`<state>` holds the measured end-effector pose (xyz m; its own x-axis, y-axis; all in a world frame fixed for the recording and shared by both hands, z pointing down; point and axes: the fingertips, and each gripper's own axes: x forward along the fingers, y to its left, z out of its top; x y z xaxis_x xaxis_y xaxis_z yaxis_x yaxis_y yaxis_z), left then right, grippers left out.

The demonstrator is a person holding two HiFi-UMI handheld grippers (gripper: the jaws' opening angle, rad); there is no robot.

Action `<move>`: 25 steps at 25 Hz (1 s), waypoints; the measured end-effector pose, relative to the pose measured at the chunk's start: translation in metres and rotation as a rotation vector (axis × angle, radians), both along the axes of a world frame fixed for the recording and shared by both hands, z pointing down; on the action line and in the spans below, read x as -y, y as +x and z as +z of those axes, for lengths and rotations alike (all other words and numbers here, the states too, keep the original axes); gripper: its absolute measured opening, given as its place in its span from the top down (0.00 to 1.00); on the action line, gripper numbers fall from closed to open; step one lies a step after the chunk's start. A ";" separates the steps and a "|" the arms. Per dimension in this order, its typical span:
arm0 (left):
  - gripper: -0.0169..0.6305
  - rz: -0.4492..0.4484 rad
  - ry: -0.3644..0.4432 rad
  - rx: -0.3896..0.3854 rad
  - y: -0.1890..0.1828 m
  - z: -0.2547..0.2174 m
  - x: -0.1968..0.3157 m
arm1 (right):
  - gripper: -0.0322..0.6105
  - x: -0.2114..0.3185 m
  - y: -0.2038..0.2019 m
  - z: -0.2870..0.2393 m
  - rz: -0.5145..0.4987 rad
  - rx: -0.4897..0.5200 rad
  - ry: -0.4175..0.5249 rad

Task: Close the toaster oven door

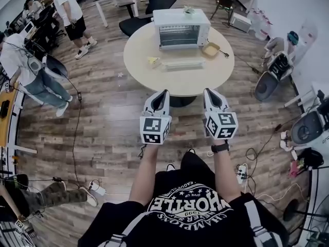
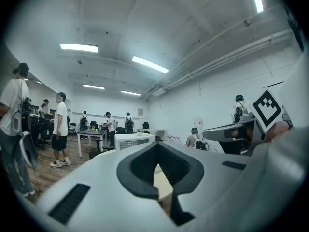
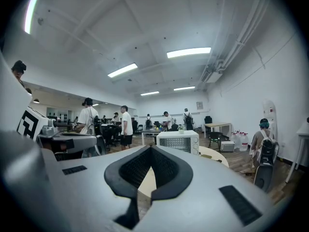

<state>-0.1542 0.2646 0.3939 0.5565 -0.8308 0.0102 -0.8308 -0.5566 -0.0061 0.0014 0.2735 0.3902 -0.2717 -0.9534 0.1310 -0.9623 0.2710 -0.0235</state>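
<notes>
Hovering over the wood floor (image 1: 103, 133) short of the round table (image 1: 138, 53), the left tongs (image 1: 163, 93) are fully closed, nothing between them. The toaster oven (image 1: 181, 29) sits on the table's far side, well apart, ahead and between the two pairs, door (image 1: 183, 64) folded down toward them. The right tongs (image 1: 209, 92) are likewise closed and empty, beside the left.

Round pale table (image 1: 177, 84), dark pedestal (image 1: 177, 101), set on plank floor (image 1: 113, 133). Carries white toaster oven (image 1: 181, 29) at 12 o'clock, door (image 1: 183, 64) dropped open toward 6 o'clock. Small yellow piece (image 1: 153, 61) at 9 o'clock, apart from the oven. Shallow tan dish (image 1: 210, 49) at 3 o'clock, near the rim, just beside the oven.
</notes>
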 end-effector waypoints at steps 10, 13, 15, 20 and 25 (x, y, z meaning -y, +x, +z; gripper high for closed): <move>0.95 -0.019 -0.019 0.002 -0.002 0.009 0.008 | 0.92 0.010 0.001 0.015 0.008 0.001 -0.049; 0.95 -0.006 -0.027 -0.010 0.003 0.013 0.014 | 0.92 0.018 0.003 0.018 -0.003 -0.001 -0.051; 0.95 0.001 -0.033 -0.014 0.009 0.016 0.020 | 0.92 0.026 0.009 0.020 -0.007 0.006 -0.053; 0.95 -0.002 -0.042 -0.019 0.026 0.018 0.048 | 0.92 0.052 0.031 0.021 -0.009 0.018 -0.053; 0.95 -0.003 -0.031 -0.013 0.041 0.015 0.076 | 0.92 0.082 0.049 0.024 -0.013 0.013 -0.063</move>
<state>-0.1131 0.1887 0.4094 0.5547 -0.8316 0.0286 -0.8320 -0.5543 0.0219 0.0503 0.1920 0.4142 -0.2864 -0.9397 0.1867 -0.9581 0.2815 -0.0531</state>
